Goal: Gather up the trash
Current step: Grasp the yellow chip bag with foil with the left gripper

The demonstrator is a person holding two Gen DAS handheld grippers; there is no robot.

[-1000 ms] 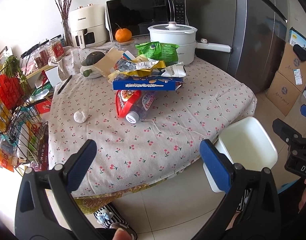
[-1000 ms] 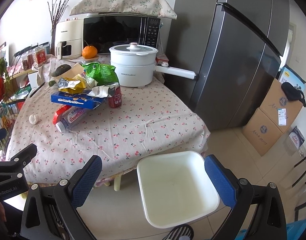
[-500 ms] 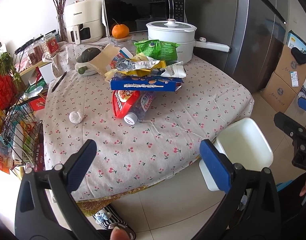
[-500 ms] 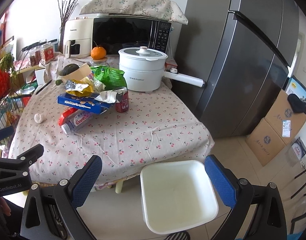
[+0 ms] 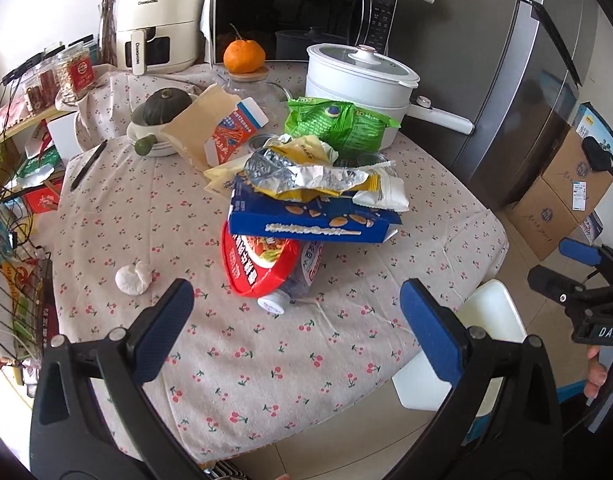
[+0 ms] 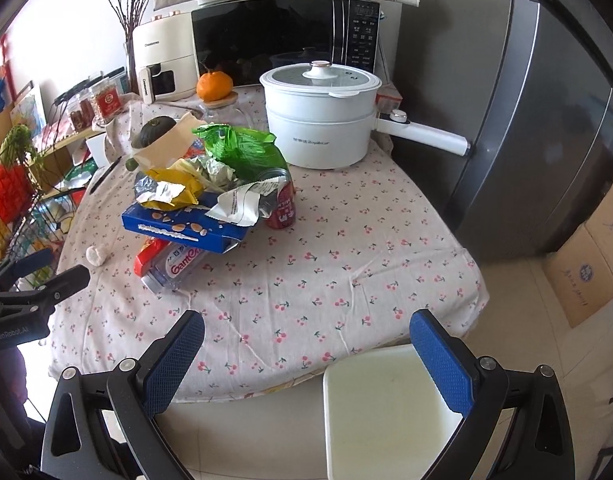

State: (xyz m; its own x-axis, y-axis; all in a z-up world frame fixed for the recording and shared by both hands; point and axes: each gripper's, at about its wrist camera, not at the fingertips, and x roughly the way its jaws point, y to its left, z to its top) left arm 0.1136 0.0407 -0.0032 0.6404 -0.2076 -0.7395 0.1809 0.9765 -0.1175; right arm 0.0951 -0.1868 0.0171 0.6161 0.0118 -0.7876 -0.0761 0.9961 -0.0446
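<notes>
Several pieces of trash (image 5: 306, 196) are sitting heaped in the middle of the surface (image 5: 266, 360): a blue box (image 5: 310, 224) with crumpled foil wrappers (image 5: 302, 172) on top, a red packet (image 5: 258, 264) and a plastic bottle (image 5: 302, 280) wedged under it, and a green bag (image 5: 342, 124) behind. You are bringing both grippers in closer than they were a second ago, so the pile is filling more of each view. Your left gripper (image 5: 294, 312) is hovering with its jaws spread wide and empty, lined up just short of the bottle's cap. Your right gripper (image 6: 306, 344) is likewise gaping and holding nothing, over the surface's near edge. You are keeping the white bin (image 6: 386, 412) on the floor just beside that edge, so nothing is collected yet; the first grasp looks imminent.
</notes>
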